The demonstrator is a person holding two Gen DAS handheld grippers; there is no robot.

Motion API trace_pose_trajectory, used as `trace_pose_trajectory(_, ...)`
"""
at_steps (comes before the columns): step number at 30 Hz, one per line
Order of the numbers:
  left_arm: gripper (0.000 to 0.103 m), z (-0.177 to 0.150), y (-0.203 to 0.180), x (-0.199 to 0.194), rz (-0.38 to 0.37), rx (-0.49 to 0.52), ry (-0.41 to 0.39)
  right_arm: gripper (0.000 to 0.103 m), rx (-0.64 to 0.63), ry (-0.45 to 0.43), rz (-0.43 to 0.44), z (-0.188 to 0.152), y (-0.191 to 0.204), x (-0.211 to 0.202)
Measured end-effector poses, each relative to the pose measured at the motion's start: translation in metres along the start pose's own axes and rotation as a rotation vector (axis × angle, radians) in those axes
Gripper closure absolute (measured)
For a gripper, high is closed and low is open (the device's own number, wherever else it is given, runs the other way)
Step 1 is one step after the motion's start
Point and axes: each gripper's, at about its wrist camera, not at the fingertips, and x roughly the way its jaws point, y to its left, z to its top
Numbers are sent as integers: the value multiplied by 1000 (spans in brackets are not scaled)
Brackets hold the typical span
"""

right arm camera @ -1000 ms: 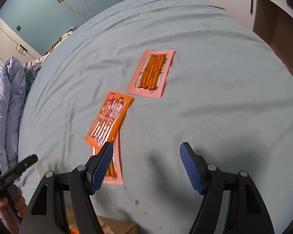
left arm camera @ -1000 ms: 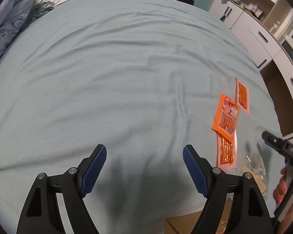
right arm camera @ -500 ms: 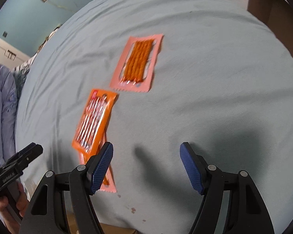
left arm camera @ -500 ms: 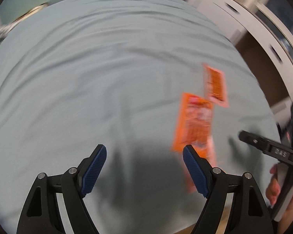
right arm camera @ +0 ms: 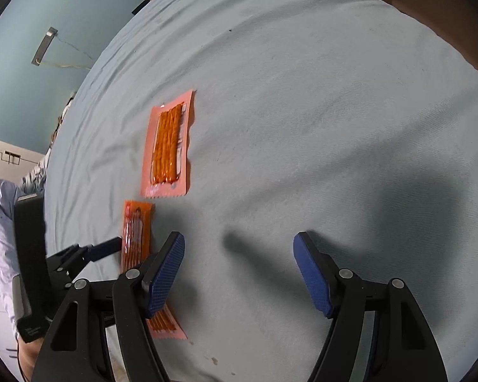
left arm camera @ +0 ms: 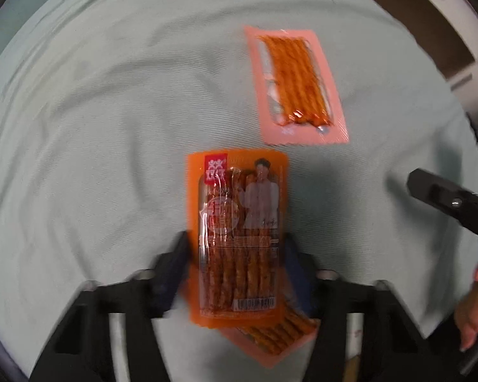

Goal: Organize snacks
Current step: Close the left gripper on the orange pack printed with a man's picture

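A left gripper points straight down over an orange pack at centre frame in the left wrist view, its jaws just closing in from wide to bracket the pack's long edges; blur hides whether the pads yet press, so no firm hold can be called. The pack lies flat on a pale blue bedsheet, overlapping a pink pack that pokes out at the lower edge. A second pink pack lies apart at upper right, untouched.

In the right wrist view the right gripper hangs at the bottom of the frame, jaws wide and empty, above bare sheet to the right of the snacks.

By the look of it, the sorting has barely begun: all three packs sit on the sheet, none gathered or stacked neatly. The first pick appears under way; lifting it, clearing the pack beneath and collecting the far one all remain.
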Motion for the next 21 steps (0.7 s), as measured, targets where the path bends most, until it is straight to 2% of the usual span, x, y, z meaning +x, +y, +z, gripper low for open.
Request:
trace_pose_trajectory(2, 66, -5, 18, -9, -20, -68, 2, 33, 3, 12, 3, 3, 0, 2)
trace_pose_trajectory(4, 67, -15, 33, -30, 27, -123, -72, 33, 2, 9, 11, 4, 1, 1)
trace_pose_trajectory(6, 67, -28, 45, -55, 18, -172, -140, 33, -6, 10, 21, 4, 2, -1)
trace_pose_trajectory(10, 67, -65, 65, -98, 36, -275, -206, 33, 10, 24, 56, 1, -1, -3)
trace_pose_trajectory(12, 67, -91, 68, -121, 52, -296, -238, 33, 15, 22, 66, 0, -1, -5)
trace_pose_trajectory(16, 67, -159, 76, -164, 38, -338, -300, 33, -19, 28, 106, -5, 6, -6)
trace_pose_trajectory(18, 66, -183, 73, -169, 34, -336, -308, 33, -66, 45, 111, -10, 16, -4)
trace_pose_trajectory(19, 66, -204, 66, -173, 20, -325, -305, 33, -91, 55, 115, -14, 21, -3)
trace_pose_trajectory(21, 65, -225, 51, -168, -14, -303, -302, 33, -149, 76, 123, -21, 34, 0)
